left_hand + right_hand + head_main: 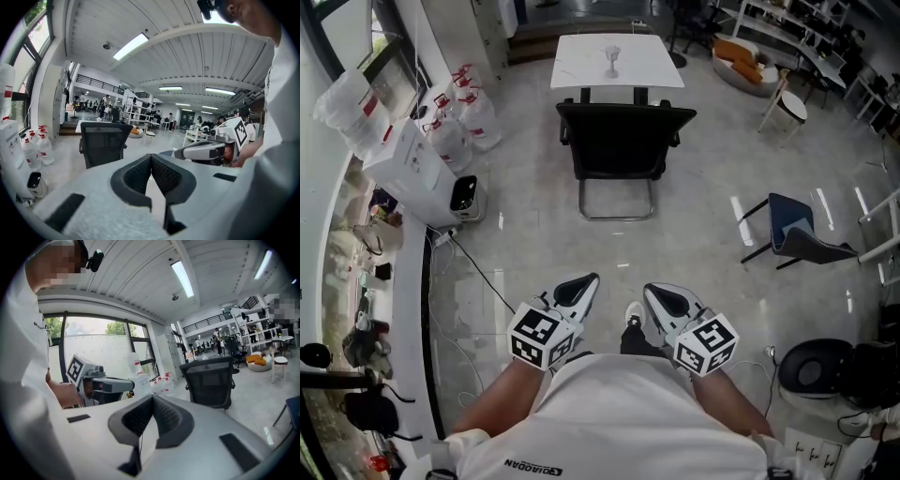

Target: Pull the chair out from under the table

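Observation:
A black mesh office chair point(622, 142) stands on the grey floor with its back toward me, pushed up to a small white table point(617, 60). The chair also shows in the left gripper view point(104, 143) and in the right gripper view point(211, 380), well ahead of the jaws. My left gripper point(588, 282) and right gripper point(653, 292) are held side by side close to my body, far short of the chair. Both are shut with nothing between their pads. A glass point(612, 62) stands on the table.
A blue chair point(797, 234) stands at the right. A black round bin point(814, 367) sits at lower right. White boxes and bottles point(459, 112) line the left wall, with a cable point(478, 272) trailing over the floor. A white stool point(787, 105) is at the back right.

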`<state>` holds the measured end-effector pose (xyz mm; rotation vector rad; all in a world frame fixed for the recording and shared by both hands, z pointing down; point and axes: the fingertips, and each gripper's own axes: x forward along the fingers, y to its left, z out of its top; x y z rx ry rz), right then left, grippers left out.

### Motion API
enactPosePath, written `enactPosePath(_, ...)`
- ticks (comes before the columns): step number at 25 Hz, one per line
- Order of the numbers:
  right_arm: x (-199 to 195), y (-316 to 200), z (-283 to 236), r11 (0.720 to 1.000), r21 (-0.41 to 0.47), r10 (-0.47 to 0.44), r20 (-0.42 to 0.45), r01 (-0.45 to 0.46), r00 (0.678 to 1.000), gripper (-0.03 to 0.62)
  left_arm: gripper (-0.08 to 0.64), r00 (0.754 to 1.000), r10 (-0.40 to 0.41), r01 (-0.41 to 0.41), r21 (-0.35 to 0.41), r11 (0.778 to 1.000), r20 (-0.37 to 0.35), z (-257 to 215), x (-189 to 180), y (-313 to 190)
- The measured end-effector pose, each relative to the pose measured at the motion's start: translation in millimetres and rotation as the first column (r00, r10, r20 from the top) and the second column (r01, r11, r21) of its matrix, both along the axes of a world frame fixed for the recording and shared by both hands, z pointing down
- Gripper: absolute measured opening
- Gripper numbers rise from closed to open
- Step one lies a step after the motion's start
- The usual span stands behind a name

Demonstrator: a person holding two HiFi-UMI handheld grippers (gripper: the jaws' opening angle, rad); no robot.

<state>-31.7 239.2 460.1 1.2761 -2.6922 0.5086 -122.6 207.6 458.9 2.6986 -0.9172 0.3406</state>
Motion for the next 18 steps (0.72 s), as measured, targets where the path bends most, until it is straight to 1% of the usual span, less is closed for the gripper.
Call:
enactPosePath(7,28,-76,-20,0.999,0.039,-0.017,0.007,0.017,1.0,0.006,0.009,1.0,-0.017,0.017,0.042,0.999,-0.003,-20,29,-71)
enactPosePath(12,48,-117,-24,0.998,0.048,-0.045,0.001,0.045,0.999,0.006,0.009,0.999,-0.039,0.039,0.044,0.998,0.0,-23,49,-112)
enactPosePath(18,72,-156,-24,0.997,0.051,-0.062,0.001,0.062,0.998,0.006,0.009,0.999,-0.048,0.047,0.041,0.998,0.01,-20,74,-144)
